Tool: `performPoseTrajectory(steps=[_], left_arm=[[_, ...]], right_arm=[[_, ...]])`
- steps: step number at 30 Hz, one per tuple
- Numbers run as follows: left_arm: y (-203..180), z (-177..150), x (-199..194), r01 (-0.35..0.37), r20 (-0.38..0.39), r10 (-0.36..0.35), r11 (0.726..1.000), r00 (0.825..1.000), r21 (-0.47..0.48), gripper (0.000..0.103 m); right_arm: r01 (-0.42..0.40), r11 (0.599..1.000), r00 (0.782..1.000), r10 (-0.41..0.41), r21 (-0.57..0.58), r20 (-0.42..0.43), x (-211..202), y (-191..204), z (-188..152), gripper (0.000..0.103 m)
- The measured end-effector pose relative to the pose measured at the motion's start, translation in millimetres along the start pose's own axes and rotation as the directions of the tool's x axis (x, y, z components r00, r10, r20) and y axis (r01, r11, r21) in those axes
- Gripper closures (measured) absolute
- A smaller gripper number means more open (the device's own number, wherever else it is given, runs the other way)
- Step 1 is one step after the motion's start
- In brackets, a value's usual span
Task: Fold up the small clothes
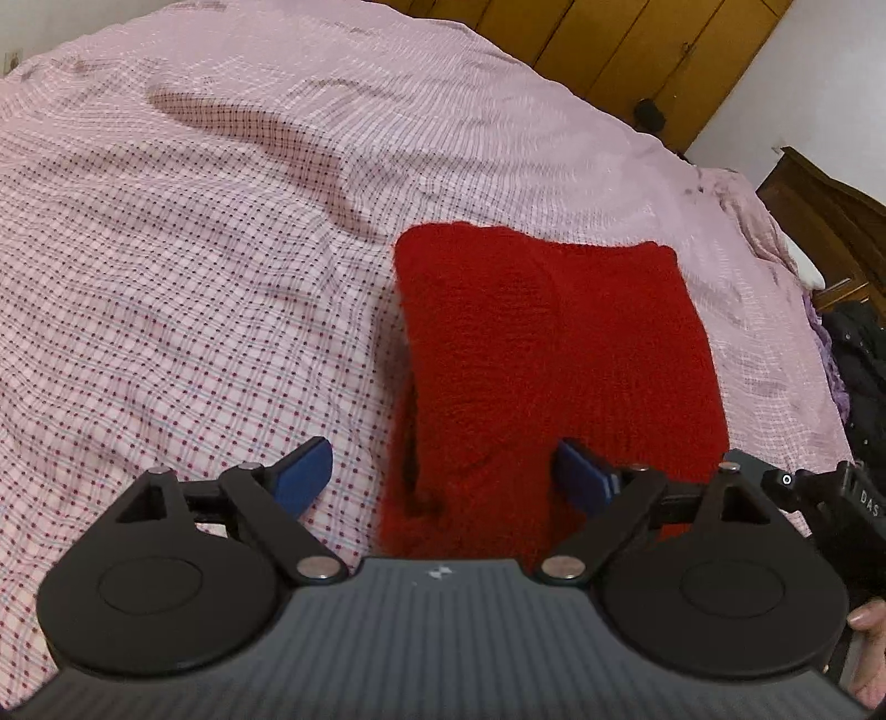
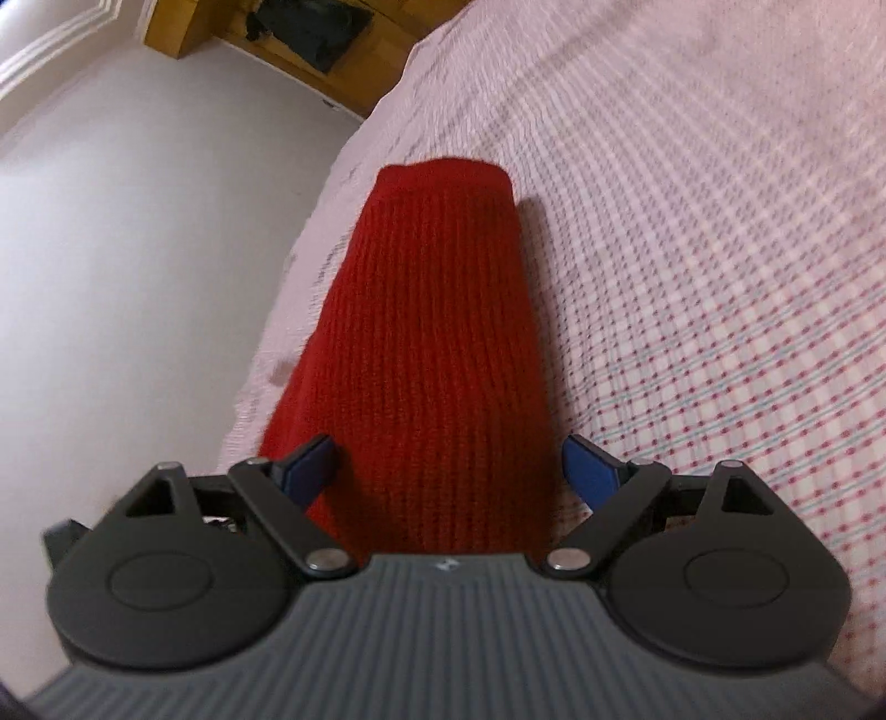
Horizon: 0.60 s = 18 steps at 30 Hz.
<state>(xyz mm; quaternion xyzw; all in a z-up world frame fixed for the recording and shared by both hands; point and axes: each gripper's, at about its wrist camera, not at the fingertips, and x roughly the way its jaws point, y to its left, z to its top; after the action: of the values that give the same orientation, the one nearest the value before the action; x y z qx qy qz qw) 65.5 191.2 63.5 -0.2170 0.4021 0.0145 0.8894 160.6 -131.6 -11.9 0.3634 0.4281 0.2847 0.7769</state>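
A red knitted garment (image 1: 554,343) lies folded into a thick rectangle on the pink checked bedspread (image 1: 183,288). My left gripper (image 1: 443,476) is open, hovering over its near left corner, with one blue pad (image 1: 304,471) over the bedspread and the other over the red knit. In the right wrist view the same garment (image 2: 426,343) runs away from me as a long ribbed strip near the bed's edge. My right gripper (image 2: 448,468) is open and straddles its near end, holding nothing.
The bedspread (image 2: 720,277) stretches wide to the left and beyond the garment. Wooden wardrobe doors (image 1: 609,44) stand behind the bed. Dark clothes (image 1: 864,360) lie at the right edge. The floor (image 2: 138,249) drops off beside the garment in the right wrist view.
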Motion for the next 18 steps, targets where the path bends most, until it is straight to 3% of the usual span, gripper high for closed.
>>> performPoseTrajectory(steps=[18], left_arm=[[6,5,12,0.063,-0.016,-0.063,0.998,0.998,-0.021,0.011]], right_arm=[[-0.068,0.988,0.996,0.06,-0.135,-0.066,39,5,7,0.0]])
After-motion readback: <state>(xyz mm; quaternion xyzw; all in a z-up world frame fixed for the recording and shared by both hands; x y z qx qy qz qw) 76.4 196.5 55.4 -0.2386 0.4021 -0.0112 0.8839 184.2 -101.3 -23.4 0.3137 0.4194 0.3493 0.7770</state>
